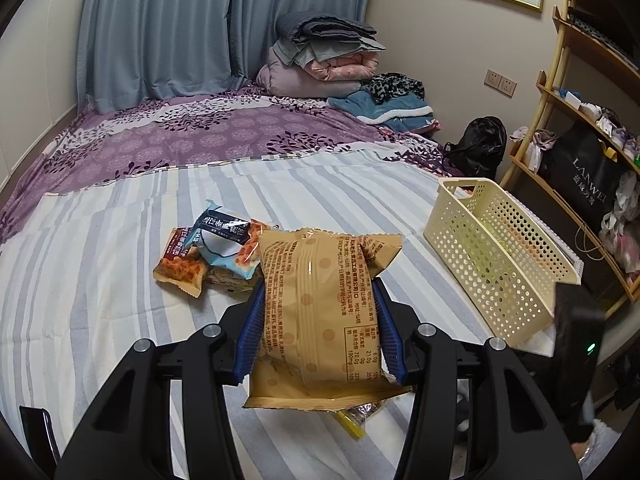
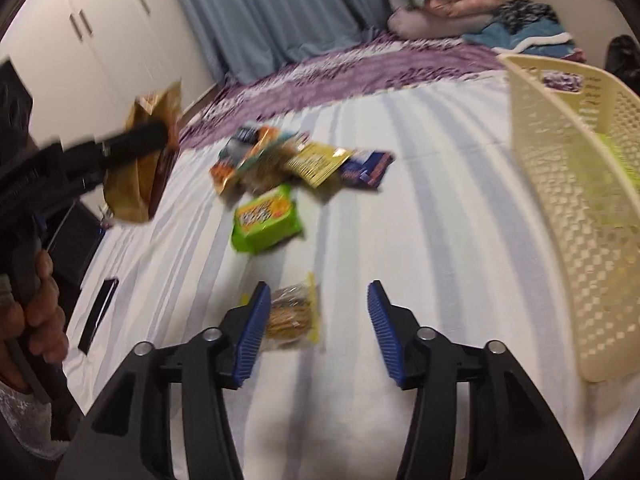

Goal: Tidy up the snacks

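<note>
My left gripper point(image 1: 320, 286) is shut on a tan snack packet point(image 1: 320, 320), held upright above the striped bed sheet. The right wrist view shows that gripper point(image 2: 136, 140) at the left with the tan packet point(image 2: 132, 188). My right gripper point(image 2: 318, 284) stands open over the sheet, nothing pressed between its pads. A clear cracker packet point(image 2: 294, 312) lies on the sheet beside its left finger. A pile of snacks lies mid-bed: an orange packet point(image 1: 180, 264), a blue-and-white packet point(image 1: 224, 232), a green packet point(image 2: 266, 218), a yellow packet point(image 2: 318, 164). A cream perforated basket point(image 1: 480, 264) point(image 2: 552, 184) stands at the right.
Something yellow-green point(image 2: 616, 160) lies inside the basket. A dark phone point(image 2: 98, 314) rests near the bed's left edge. Folded blankets point(image 1: 320, 56) and clothes sit at the far end. A bamboo shelf point(image 1: 580, 120) and a black bag point(image 1: 480, 148) stand right of the bed.
</note>
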### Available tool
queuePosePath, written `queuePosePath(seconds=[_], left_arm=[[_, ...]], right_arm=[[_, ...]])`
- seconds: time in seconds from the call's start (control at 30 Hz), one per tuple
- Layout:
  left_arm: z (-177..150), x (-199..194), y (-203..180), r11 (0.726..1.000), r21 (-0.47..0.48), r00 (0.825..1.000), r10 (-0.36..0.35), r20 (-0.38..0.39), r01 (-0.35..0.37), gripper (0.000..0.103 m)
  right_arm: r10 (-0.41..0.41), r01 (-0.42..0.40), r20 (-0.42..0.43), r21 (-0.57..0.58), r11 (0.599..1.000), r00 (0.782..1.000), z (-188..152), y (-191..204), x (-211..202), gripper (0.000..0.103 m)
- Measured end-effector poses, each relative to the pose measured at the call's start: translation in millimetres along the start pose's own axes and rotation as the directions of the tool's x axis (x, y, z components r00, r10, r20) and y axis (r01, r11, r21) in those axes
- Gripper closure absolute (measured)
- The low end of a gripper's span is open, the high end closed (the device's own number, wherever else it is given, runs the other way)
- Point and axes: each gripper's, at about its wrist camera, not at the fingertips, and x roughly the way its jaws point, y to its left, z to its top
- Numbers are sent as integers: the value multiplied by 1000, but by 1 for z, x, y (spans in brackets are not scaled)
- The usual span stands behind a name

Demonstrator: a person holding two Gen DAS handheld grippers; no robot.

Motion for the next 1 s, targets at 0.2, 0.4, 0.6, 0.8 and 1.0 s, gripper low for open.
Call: queuePosePath(seconds=[0.2,0.4,0.6,0.8,1.0], left_arm=[[-3,-7,15,999,-31,1000,7,13,-7,51],[-6,-9,28,998,-59,1000,19,15,-18,51],[-5,-8,31,998,-59,1000,19,13,-18,51],[1,-7,19,999,-32,1000,11,16,-10,51],[7,-7,-4,1000,11,1000,-7,18,6,51]], right_arm=[[-24,15,-79,-101,995,997,-6,29,38,36],[-103,85,-87,-190,978,991,-13,44,48,48],[-102,91,-52,-186,978,993,-9,42,31,55],[-105,111,59,-121,986,993,8,26,-9,55],[-140,150,197,-35,988,970,27,1,-63,55]])
